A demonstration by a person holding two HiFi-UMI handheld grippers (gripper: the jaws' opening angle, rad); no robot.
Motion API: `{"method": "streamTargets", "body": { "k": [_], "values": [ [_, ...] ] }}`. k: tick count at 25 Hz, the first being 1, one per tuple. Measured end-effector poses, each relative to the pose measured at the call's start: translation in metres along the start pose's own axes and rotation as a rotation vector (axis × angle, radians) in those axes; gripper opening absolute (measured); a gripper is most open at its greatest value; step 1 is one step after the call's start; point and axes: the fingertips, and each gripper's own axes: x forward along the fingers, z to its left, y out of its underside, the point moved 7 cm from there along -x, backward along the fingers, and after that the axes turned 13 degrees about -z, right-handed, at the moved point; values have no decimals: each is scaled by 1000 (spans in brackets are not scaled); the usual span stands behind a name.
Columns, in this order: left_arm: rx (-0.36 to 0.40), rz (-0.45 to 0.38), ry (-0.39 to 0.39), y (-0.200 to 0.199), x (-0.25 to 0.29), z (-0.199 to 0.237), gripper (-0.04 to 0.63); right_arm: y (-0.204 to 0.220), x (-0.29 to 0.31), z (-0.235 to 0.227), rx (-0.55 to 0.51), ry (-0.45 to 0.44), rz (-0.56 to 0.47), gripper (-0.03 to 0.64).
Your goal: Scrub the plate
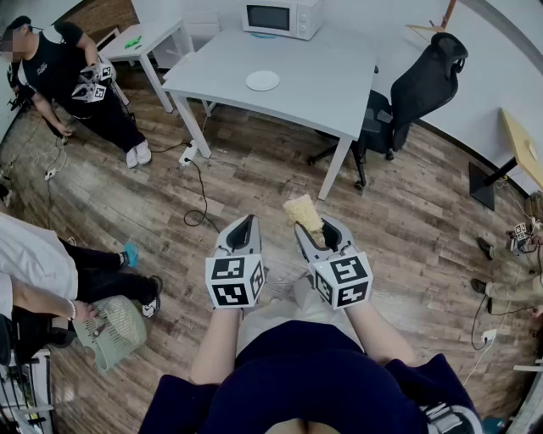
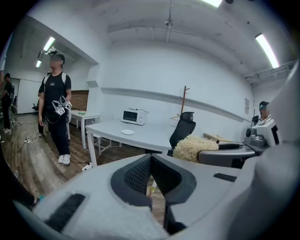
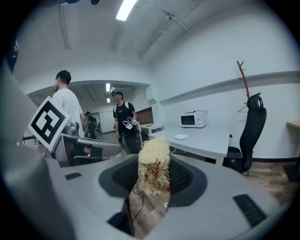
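Note:
A white plate (image 1: 262, 80) lies on the grey table (image 1: 322, 93) far ahead of me, small in the left gripper view (image 2: 127, 132) and in the right gripper view (image 3: 181, 137). My right gripper (image 1: 310, 225) is shut on a tan fibrous scrubber (image 1: 303, 215), which stands up between its jaws (image 3: 153, 164). The scrubber (image 2: 193, 147) also shows at the right of the left gripper view. My left gripper (image 1: 243, 227) is shut with nothing in it, its pads meeting (image 2: 151, 174). Both grippers hang over the wooden floor, well short of the table.
A microwave (image 1: 282, 17) stands at the table's far edge. A black office chair (image 1: 416, 93) is at the table's right. A small white side table (image 1: 153, 38) and a standing person (image 1: 68, 80) are at the left. Cables (image 1: 199, 191) and a power strip lie on the floor.

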Motion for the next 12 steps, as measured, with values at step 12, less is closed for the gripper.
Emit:
{"method": "streamTargets", "body": {
  "k": [12],
  "values": [
    [-4, 9, -5, -1, -12, -1, 18, -5, -5, 16, 12, -13, 2, 173]
  ]
}}
